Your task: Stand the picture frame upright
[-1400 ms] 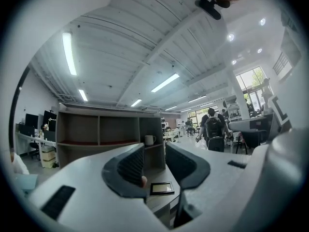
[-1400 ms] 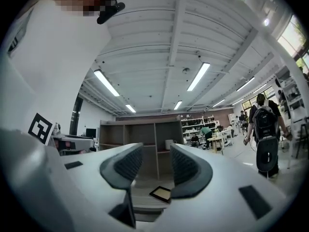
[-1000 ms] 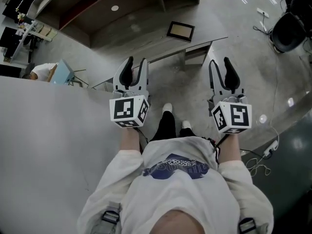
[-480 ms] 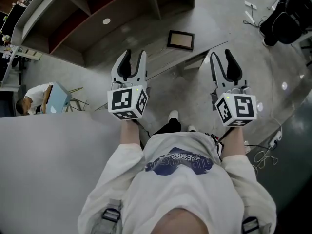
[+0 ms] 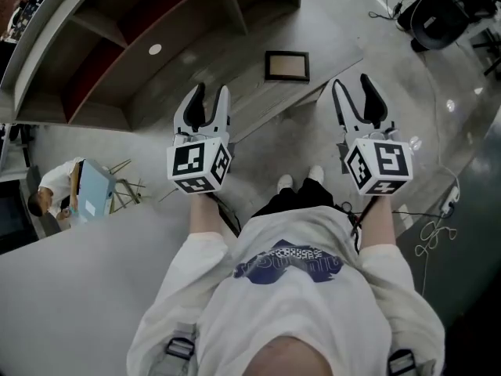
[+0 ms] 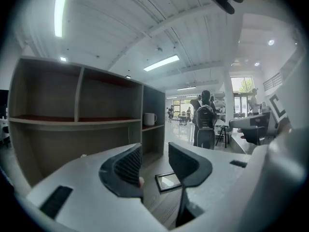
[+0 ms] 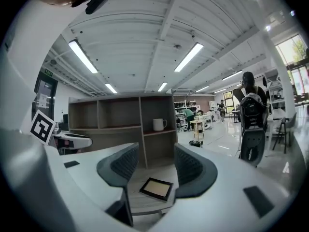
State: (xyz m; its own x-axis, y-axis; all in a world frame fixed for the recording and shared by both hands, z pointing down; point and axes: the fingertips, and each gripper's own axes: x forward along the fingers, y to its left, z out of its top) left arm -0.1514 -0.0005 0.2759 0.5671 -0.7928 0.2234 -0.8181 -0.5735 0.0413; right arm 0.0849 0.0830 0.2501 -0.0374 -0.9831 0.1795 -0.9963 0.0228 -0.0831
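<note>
A dark-rimmed picture frame (image 5: 286, 66) lies flat on a low wooden table (image 5: 322, 73) in front of an open shelf unit. Both grippers are held level, short of the table's near edge. My left gripper (image 5: 210, 94) is open and empty, with the frame (image 6: 169, 181) seen between its fingers further ahead. My right gripper (image 5: 351, 84) is also open and empty, and the frame (image 7: 156, 188) shows low between its jaws. Both pairs of jaws have just been opening, with nothing between them.
The wooden shelf unit (image 5: 156, 22) stands behind the table, and a white mug (image 7: 158, 124) is on one shelf. A person with a backpack (image 7: 251, 115) stands to the right. Another person (image 5: 55, 186) sits at the left. A black chair (image 5: 438, 14) and floor cables (image 5: 438, 225) are at the right.
Both grippers have moved forward towards the table, so the frame and shelf now sit nearer. The right jaws stand wider than before.
</note>
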